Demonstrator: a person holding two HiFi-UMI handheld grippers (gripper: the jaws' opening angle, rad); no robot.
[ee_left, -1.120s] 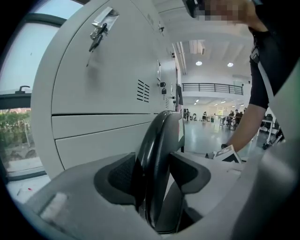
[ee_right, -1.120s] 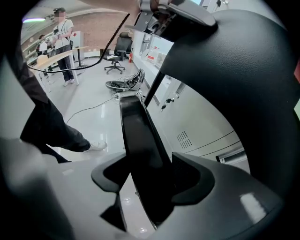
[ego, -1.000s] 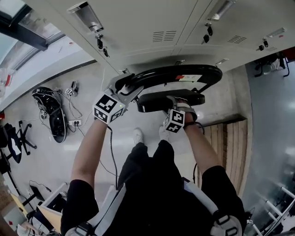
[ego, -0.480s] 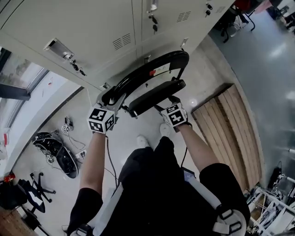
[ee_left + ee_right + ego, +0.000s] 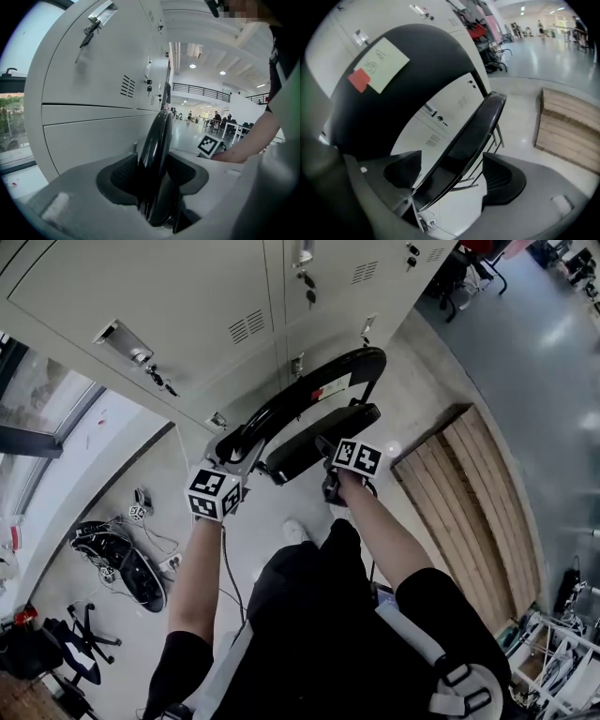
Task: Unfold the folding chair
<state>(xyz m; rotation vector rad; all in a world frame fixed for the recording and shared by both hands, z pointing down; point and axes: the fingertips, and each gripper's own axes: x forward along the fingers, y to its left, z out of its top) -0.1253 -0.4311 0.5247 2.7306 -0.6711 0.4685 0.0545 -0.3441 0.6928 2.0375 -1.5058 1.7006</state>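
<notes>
Looks barely begun, going by how the folding chair [image 5: 300, 399] sits: close in front of the grey lockers [image 5: 187, 296], with the wooden platform [image 5: 469, 502] off to the right, and held out before the body between both tools. Pinches the black rim of the backrest [image 5: 157, 150] with the left gripper [image 5: 152, 176], jaws having just closed further and both pads pressing on that rim. Straddles the edge of the seat [image 5: 476, 131] with the right gripper [image 5: 454, 176], jaws spread wide after just opening further, the seat passing slantwise between the pads with clear space on the right-hand side, so no grip there. Shows, from the head view, the seat lying just below the backrest and roughly parallel to it, only a narrow gap between the two, which reads as folded or very nearly so. Shows too, from the right gripper view, the broad dark back of the backrest with a paper label [image 5: 384, 63] stuck on it, and thin metal rods [image 5: 490, 154] beyond the seat, probably part of the frame. Cannot tell whether the feet rest on the floor or hang clear of it. Leaves, as a judgement, nearly all of the work: closing the right tongs firmly on the seat, swinging it away from the backrest until the frame opens fully, then standing the chair on its legs.
</notes>
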